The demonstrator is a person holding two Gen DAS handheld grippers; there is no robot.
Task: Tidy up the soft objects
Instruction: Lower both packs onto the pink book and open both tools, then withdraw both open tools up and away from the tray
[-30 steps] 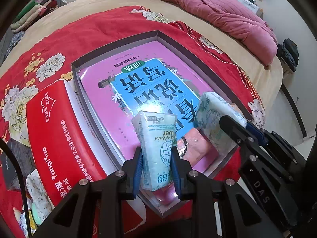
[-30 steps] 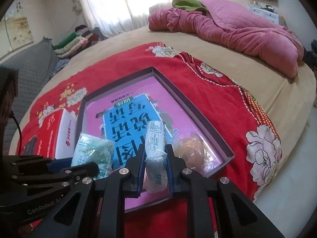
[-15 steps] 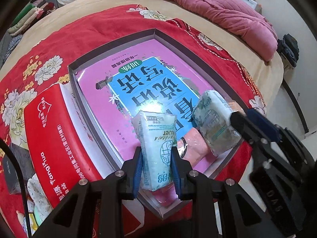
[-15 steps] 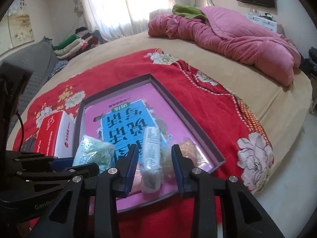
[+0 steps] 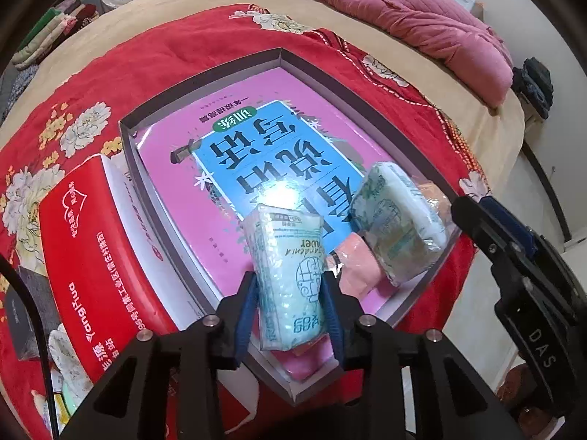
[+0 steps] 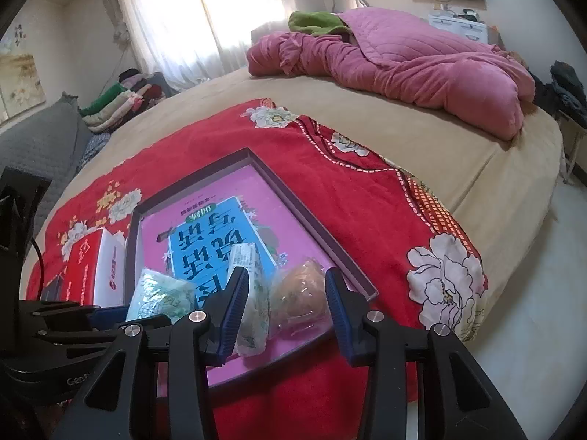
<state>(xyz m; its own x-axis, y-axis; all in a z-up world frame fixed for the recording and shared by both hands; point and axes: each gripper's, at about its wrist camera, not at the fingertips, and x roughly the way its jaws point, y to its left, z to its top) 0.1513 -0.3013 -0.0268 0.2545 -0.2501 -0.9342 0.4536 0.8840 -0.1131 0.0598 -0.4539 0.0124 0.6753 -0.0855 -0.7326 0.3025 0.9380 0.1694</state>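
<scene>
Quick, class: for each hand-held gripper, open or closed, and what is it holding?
Left hand-held gripper: closed on the light blue tissue pack.
Right hand-held gripper: open, holding nothing; the green-and-white tissue pack stands between its fingers.

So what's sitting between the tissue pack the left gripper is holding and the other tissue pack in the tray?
A peach-pink soft packet lies between the held tissue pack and the second pack, seen in the left wrist view.

left gripper [image 5: 290, 293] fingers clamped on tissue pack [image 5: 288, 275], right gripper [image 6: 284, 311] fingers spread wide, holding nothing
</scene>
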